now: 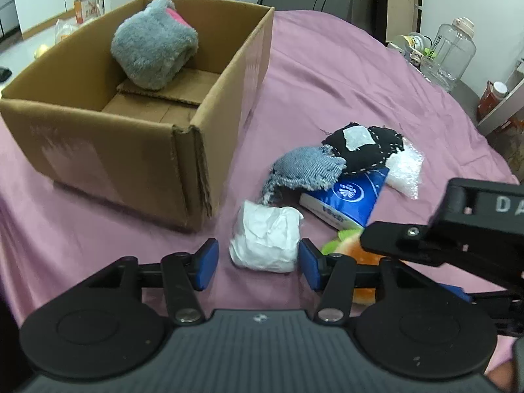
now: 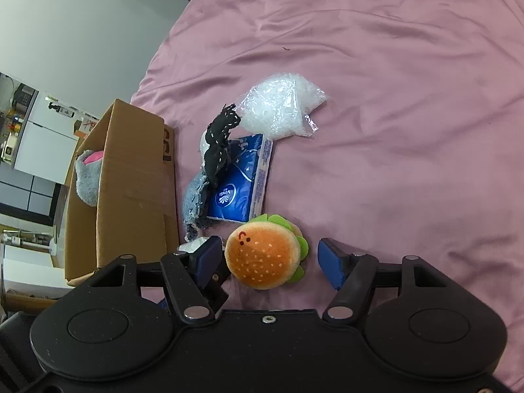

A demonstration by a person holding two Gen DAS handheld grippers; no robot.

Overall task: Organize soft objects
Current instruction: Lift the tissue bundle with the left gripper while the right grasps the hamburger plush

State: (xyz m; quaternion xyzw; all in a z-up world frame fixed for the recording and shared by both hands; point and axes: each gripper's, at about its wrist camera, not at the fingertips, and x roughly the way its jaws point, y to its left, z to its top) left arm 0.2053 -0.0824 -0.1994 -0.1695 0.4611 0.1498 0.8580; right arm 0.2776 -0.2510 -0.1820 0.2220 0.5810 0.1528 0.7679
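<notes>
A white crumpled bundle (image 1: 265,245) lies on the pink cloth between the blue pads of my left gripper (image 1: 258,262). The jaws stand open, with a gap on the bundle's left side. A burger plush (image 2: 265,255) sits between the pads of my right gripper (image 2: 270,260), also open, with a gap at its right pad. The open cardboard box (image 1: 114,163) holds a grey plush (image 1: 154,52) with a pink patch. Beside the box lie a denim scrap (image 1: 304,170), a black stitched cloth (image 1: 363,147), a blue tissue pack (image 1: 347,199) and a clear plastic bag (image 1: 404,170).
The pink cloth (image 2: 393,131) stretches bare to the right of the pile. Bottles and a large clear jug (image 1: 452,52) stand past the table's far right edge. The black body of my right gripper (image 1: 458,229) crowds close on the left gripper's right.
</notes>
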